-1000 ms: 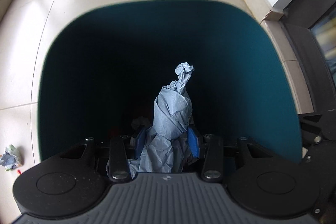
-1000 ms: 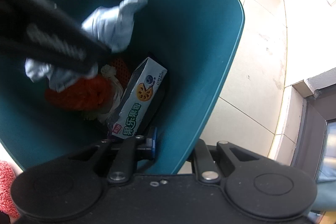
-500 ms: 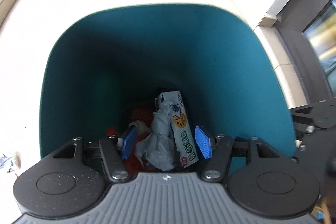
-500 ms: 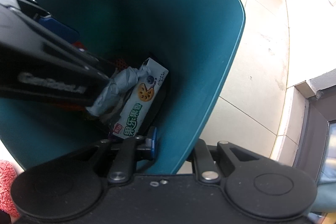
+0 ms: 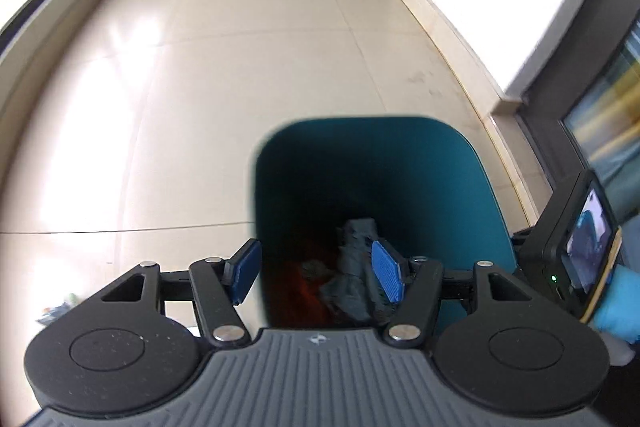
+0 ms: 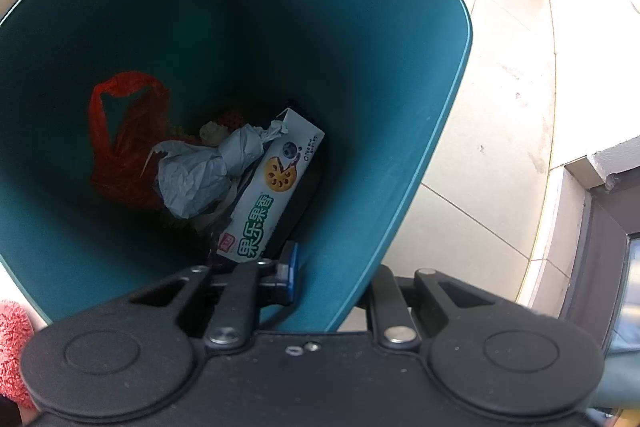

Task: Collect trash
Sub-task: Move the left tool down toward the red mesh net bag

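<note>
Bin (image 6: 400, 75) bottom under trash unseen; floor scrap (image 5: 56, 311) blurred, unidentifiable.

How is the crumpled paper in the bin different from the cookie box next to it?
The crumpled paper is plain grey-blue and scrunched into a lump; the cookie box is white, printed with a cookie picture and green writing, and keeps its straight edges. The paper lies partly on the box. Both sit in the teal bin.

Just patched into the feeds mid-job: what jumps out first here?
The big teal bin fills both views, its wall clamped by the right hand-held gripper. At its bottom lie a crumpled blue paper wad, a red plastic bag and a biscuit box. The left hand-held gripper hangs open above.
</note>
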`<state>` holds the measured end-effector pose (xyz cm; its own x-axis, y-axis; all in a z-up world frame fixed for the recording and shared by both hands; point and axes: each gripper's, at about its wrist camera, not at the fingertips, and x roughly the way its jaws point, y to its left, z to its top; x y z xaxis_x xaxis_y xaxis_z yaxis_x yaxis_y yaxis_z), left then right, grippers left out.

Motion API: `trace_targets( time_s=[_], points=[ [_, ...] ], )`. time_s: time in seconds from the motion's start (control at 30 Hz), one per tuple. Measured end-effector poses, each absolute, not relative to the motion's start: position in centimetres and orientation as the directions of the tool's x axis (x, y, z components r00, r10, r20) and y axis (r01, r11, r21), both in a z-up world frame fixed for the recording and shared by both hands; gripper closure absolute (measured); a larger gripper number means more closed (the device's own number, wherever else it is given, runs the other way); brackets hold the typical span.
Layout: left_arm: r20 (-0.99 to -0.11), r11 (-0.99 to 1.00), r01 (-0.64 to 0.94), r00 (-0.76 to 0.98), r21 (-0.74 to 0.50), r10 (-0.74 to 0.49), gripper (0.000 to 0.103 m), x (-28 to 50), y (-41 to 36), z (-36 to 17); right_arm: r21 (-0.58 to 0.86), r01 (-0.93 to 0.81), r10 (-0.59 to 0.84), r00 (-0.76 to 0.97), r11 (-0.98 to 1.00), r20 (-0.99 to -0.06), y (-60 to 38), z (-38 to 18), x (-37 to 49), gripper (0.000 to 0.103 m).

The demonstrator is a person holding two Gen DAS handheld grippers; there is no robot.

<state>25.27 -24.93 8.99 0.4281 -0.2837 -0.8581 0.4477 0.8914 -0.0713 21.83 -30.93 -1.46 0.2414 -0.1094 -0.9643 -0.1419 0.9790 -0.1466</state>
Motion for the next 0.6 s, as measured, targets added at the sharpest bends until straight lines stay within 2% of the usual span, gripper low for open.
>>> trace_targets(
  time_s=[0.23,0.43,0.53,0.6],
  points=[
    [-0.840,0.932,0.362,0.497,-0.026,-0.216,0.043,24.7,-19.4,11.4,-0.138,-0.150,-0.100,0.234,0.979,-0.967,-31.2,-1.7,22.0,0.088],
    [-0.861,0.968,0.249,0.490,-0.011,-0.136,0.043,24.9,-13.9,9.1,-0.138,-0.155,-0.101,0.228,0.978,-0.968,-31.2,-1.7,22.1,0.088],
    [-0.867,0.983,0.184,0.491,0.003,-0.090,0.024,25.1,-11.0,6.9,-0.138,-0.153,-0.101,0.228,0.979,-0.968,-31.2,-1.8,22.1,0.088],
    [-0.873,0.991,0.132,0.483,-0.010,-0.073,0.023,25.4,-9.3,4.9,-0.138,-0.152,-0.101,0.229,0.979,-0.968,-31.2,-1.8,22.1,0.088]
  ],
)
